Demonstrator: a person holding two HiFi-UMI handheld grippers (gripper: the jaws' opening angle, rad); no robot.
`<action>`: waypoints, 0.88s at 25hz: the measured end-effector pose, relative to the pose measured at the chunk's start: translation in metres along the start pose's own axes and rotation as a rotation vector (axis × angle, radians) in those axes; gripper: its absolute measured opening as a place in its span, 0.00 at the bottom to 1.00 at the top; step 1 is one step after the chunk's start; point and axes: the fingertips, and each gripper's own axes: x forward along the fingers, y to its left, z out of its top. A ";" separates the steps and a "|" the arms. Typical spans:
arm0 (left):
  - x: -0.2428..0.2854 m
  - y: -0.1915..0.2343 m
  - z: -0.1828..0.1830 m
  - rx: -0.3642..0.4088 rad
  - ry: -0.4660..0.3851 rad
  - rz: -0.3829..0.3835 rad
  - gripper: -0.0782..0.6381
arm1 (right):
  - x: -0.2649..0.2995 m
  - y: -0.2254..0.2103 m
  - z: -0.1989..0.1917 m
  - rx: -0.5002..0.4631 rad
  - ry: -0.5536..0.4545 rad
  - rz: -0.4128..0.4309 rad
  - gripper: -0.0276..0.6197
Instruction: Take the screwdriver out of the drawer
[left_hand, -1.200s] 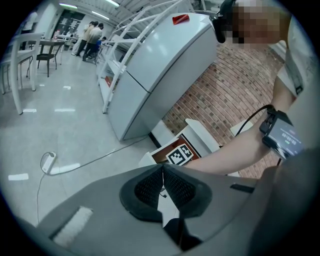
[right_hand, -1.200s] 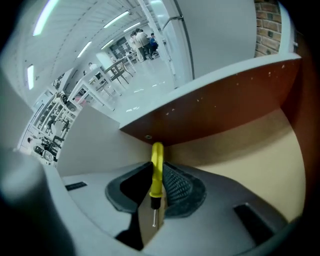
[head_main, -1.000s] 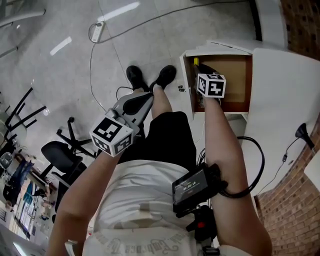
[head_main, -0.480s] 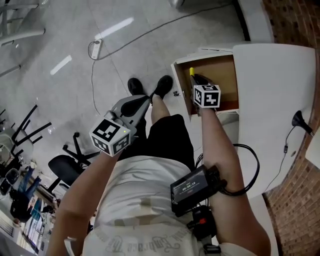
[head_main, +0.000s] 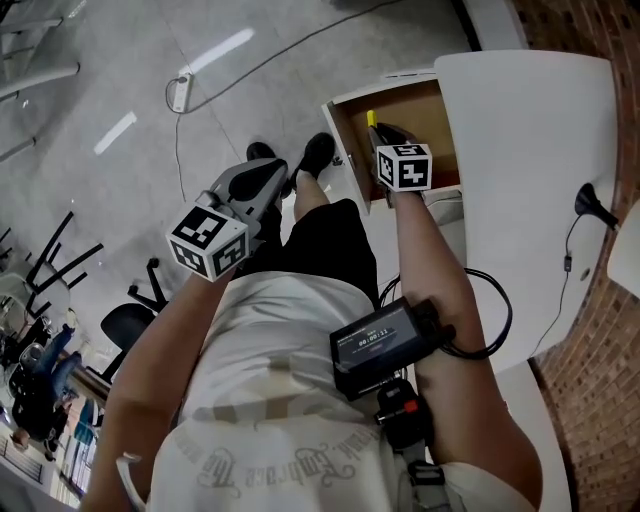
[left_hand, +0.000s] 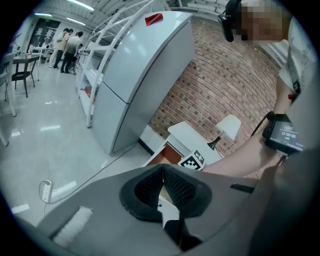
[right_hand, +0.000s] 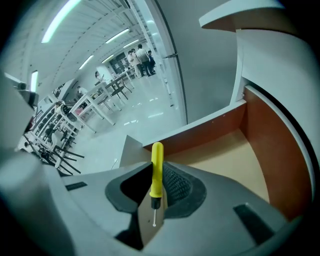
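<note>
Closest to me, a black device (head_main: 385, 345) with a small lit screen is strapped to my right forearm. Beyond it, my right gripper (head_main: 381, 133) reaches out over the open drawer (head_main: 340, 135). In the right gripper view, this gripper (right_hand: 155, 176) has its jaws closed on the screwdriver (right_hand: 156, 167). The pads pinch the lower part of the yellow handle. The handle stands up past the fingertips and points away from me, and the thin metal tip points back toward the camera. From the head view the yellow handle (head_main: 371, 118) shows just beyond the marker cube, above the drawer's brown inside. The drawer (right_hand: 235, 155) has nothing else lying in it that I can see.

My left gripper (head_main: 272, 180) hangs off to the left above my thigh, well apart from the drawer. Its jaws (left_hand: 162, 169) are pressed together with nothing between them.

Past both grippers, the white desk (head_main: 520, 150) spreads to the right of the drawer. My shoes (head_main: 318, 155) stand on the grey floor (head_main: 130, 60). Farther out, a cable (head_main: 300, 60) runs across the floor to a power strip (head_main: 180, 92).
</note>
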 end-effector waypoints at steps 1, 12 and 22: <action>-0.001 0.000 0.001 0.004 0.002 0.000 0.12 | -0.002 0.001 0.001 -0.004 -0.003 0.001 0.12; -0.009 0.000 0.019 0.040 0.003 -0.004 0.12 | -0.027 0.013 0.014 0.006 -0.037 -0.008 0.12; -0.007 -0.015 0.041 0.086 -0.003 -0.019 0.12 | -0.060 0.018 0.011 0.024 -0.071 -0.014 0.12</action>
